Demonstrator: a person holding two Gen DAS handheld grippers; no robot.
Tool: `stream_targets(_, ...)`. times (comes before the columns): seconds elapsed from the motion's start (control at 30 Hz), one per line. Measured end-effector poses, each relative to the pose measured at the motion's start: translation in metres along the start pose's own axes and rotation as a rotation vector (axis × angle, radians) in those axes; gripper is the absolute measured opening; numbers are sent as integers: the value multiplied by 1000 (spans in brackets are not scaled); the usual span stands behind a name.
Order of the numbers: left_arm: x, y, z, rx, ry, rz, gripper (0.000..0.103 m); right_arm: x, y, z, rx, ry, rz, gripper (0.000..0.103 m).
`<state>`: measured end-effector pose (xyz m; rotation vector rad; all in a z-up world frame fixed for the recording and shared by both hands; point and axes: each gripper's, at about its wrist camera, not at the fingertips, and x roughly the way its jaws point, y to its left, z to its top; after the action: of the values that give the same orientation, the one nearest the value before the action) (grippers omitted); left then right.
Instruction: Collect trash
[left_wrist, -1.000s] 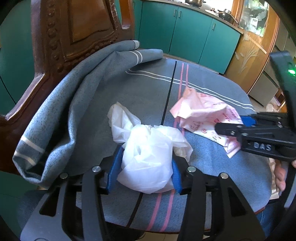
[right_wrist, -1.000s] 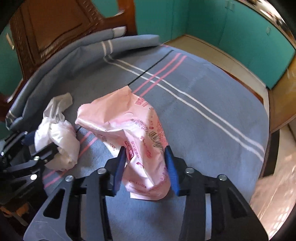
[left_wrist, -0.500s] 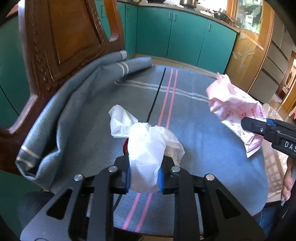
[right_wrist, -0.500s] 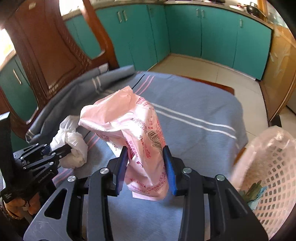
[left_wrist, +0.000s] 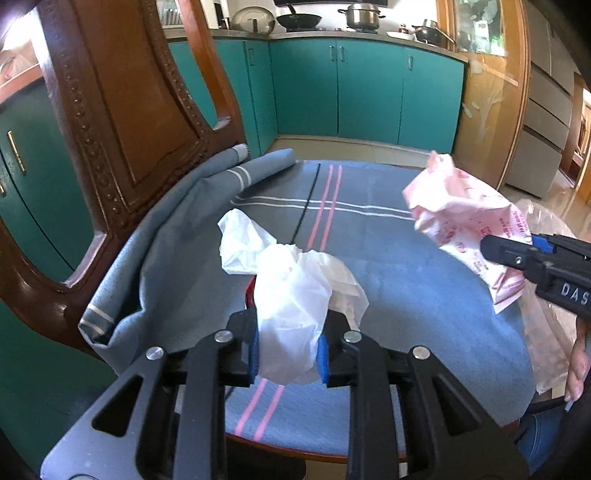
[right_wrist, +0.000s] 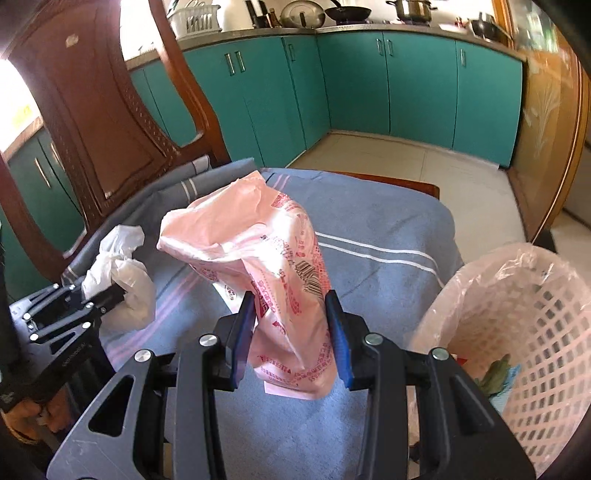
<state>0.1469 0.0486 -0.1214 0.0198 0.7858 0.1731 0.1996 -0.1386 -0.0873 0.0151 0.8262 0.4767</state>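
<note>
— Teal kitchen cabinets (right_wrist: 417, 85) far behind, carved wooden chair back (left_wrist: 122, 107) at left, grey-blue striped cloth (left_wrist: 388, 258) draped over the seat. Where's the trash?

— Both pieces up off the cloth. Left gripper (left_wrist: 287, 350) pinching a crumpled white plastic bag (left_wrist: 291, 291), blue pads pressed into its lower bunch, loose upper folds flopping free toward the far left.

— And the other one?

— Right gripper (right_wrist: 291, 332) clamped on a pink printed bag (right_wrist: 266, 258), grip taken low on the narrow crushed end, so the wider end stands up above the fingers. Seen from the left camera at far right, hanging clear of the cloth.

— Why held so low and tight?

— Probably because thin film slips; squeezing a bunched part gives something firm to hold.

— Destination?

— Pink lattice basket (right_wrist: 535, 332) lined with clear plastic, at near right, just beside the seat edge, some green scraps already inside. Pink bag nearer to it, so likely first in; white bag well apart at left, needing a longer carry across.
</note>
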Motion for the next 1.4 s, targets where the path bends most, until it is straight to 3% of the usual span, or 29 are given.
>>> stream_targets(0.47,-2,-19,-8,41,20,-13,27,3,6,-8,-22,17,-13,39)
stream_targets(1.4,9,-16,-6,32,46,-23,27,17,16,-15,-54,46,-45,39)
